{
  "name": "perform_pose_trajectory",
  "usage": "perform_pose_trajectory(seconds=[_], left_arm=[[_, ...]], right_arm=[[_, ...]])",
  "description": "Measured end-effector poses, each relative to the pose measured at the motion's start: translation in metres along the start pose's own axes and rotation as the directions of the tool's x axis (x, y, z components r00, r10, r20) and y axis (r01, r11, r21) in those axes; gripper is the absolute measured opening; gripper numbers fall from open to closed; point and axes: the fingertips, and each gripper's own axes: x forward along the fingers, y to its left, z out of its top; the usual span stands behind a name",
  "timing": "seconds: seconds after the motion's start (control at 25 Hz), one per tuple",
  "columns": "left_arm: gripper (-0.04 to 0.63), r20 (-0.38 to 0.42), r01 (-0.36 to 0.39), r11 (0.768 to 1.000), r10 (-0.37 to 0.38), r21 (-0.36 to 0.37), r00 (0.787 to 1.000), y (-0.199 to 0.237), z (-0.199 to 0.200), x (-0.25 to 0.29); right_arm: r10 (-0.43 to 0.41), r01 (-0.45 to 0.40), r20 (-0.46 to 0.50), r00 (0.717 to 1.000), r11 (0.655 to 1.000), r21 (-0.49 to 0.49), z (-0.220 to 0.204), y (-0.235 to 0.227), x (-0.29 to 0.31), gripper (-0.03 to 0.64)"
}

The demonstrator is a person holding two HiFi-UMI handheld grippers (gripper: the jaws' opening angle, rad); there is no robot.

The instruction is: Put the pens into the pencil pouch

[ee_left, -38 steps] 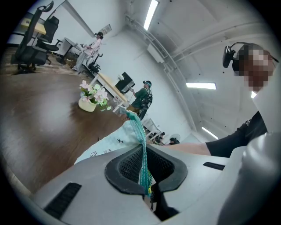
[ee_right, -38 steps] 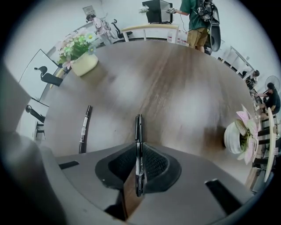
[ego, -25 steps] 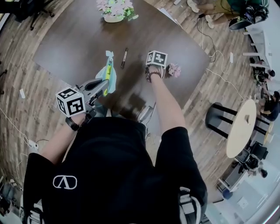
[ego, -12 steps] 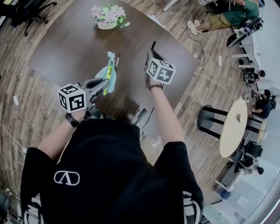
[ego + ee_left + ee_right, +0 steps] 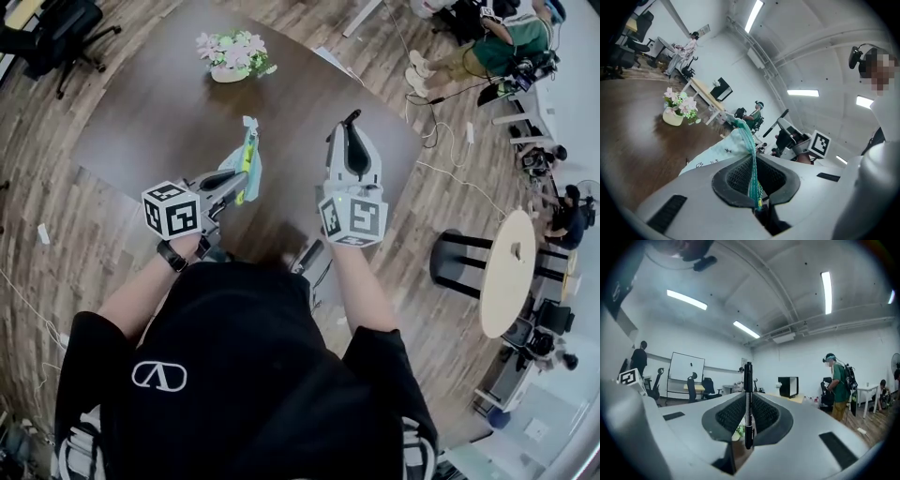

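**Above the table: pen meets pouch**

Over the dark table (image 5: pixel 159 112), the left gripper (image 5: pixel 234 178) clamps tight on the pencil pouch (image 5: pixel 246 157) at eleven o'clock. The right gripper (image 5: pixel 351 150) grips a black pen (image 5: pixel 748 399) upright at one o'clock. The pen is best swung toward nine o'clock, aimed squarely at the pouch's opening.

The place is an open-plan office or lab, with a whiteboard (image 5: pixel 686 373), swivel chairs (image 5: pixel 61 21), desks (image 5: pixel 702 90) along the walls, strip lights (image 5: pixel 826 284) overhead, and a wood floor (image 5: pixel 56 225).
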Motion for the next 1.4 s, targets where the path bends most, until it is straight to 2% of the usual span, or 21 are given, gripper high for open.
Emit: perform_pose_trajectory(seconds=[0.08, 0.16, 0.64, 0.92, 1.12, 1.4], left_arm=[[0.015, 0.003, 0.007, 1.000, -0.007, 0.004, 1.000, -0.003, 0.005, 0.002], [0.015, 0.004, 0.013, 1.000, -0.013, 0.007, 1.000, -0.004, 0.008, 0.003], [0.015, -0.005, 0.025, 1.000, -0.025, 0.017, 1.000, -0.002, 0.012, 0.005], [0.015, -0.015, 0.034, 0.999, -0.034, 0.019, 0.999, -0.004, 0.010, 0.010], [0.015, -0.021, 0.040, 0.999, -0.039, 0.027, 0.999, -0.011, 0.011, 0.014], [0.015, -0.012, 0.060, 0.992, -0.059, 0.110, 0.998, -0.027, 0.018, 0.012]], right_arm=[[0.009, -0.005, 0.077, 0.997, 0.999, -0.044, 0.018, 0.012, -0.014, 0.040], [0.016, -0.009, 0.112, 0.994, 0.998, -0.066, 0.024, 0.023, -0.024, 0.040], [0.021, -0.018, 0.129, 0.991, 1.000, -0.022, 0.023, 0.040, -0.028, 0.040], [0.132, -0.140, 0.183, 0.974, 0.990, 0.030, 0.039, 0.102, -0.016, 0.040], [0.196, -0.210, 0.171, 0.966, 0.975, 0.069, 0.037, 0.124, -0.010, 0.040], [0.202, -0.218, 0.124, 0.971, 0.967, 0.131, 0.017, 0.123, -0.008, 0.040]])
